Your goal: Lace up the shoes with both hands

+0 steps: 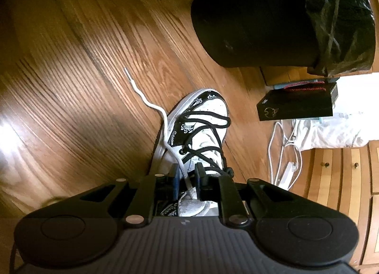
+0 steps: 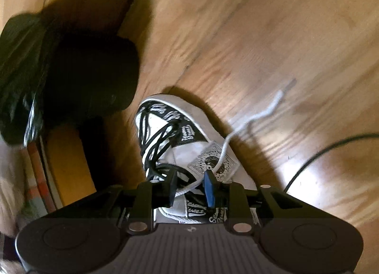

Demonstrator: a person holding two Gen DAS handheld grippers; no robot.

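Observation:
A white sneaker with black printed trim [image 1: 208, 113] lies on the wood floor, laced with a black lace [image 1: 208, 132]. A white lace [image 1: 151, 106] runs from the shoe out over the floor. My left gripper [image 1: 187, 174] hovers over the shoe's upper part; its jaws stand apart with the white lace passing between them, not pinched. In the right wrist view the same sneaker [image 2: 187, 117] shows with its tongue label [image 2: 213, 162]. My right gripper [image 2: 190, 185] is open above the tongue, with the white lace [image 2: 248, 122] crossing between its fingers.
A black bin with a plastic liner [image 1: 272, 18] stands beyond the shoe. A black box [image 1: 296, 106], white cables [image 1: 281, 155] and wooden drawers [image 1: 343, 179] are at the right. A dark cable [image 2: 331, 146] lies on the floor at the right.

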